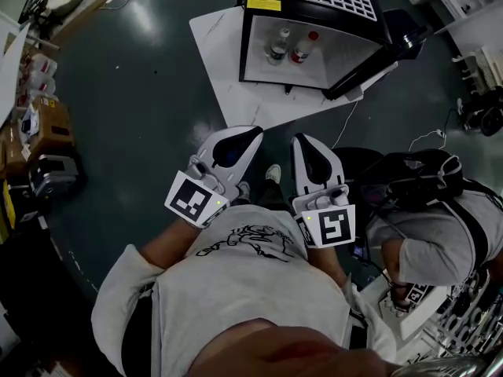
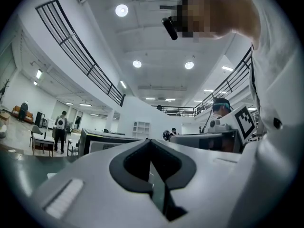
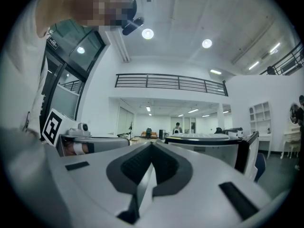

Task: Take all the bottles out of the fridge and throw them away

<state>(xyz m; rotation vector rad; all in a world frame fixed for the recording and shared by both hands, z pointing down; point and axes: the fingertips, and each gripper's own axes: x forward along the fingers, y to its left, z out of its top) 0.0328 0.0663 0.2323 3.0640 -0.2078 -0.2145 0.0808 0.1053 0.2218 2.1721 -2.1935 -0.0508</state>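
A small black fridge (image 1: 314, 22) stands ahead with its door (image 1: 369, 65) swung open to the right. Two bottles stand inside: a clear one with a white cap (image 1: 277, 45) and one with a red cap (image 1: 302, 47). My left gripper (image 1: 236, 136) and right gripper (image 1: 305, 144) are held side by side near my chest, well short of the fridge. Both are shut with nothing between the jaws. The left gripper view shows its closed jaws (image 2: 151, 147) and the fridge (image 2: 102, 144) beyond. In the right gripper view, the shut jaws (image 3: 152, 151) point at the fridge (image 3: 213, 144).
The fridge rests on a white slab (image 1: 228, 85) on the dark floor, and a cable (image 1: 346, 124) trails from it. A second person (image 1: 440, 238) with a black bag (image 1: 416, 175) is close on the right. Boxes and equipment (image 1: 43, 140) crowd the left edge.
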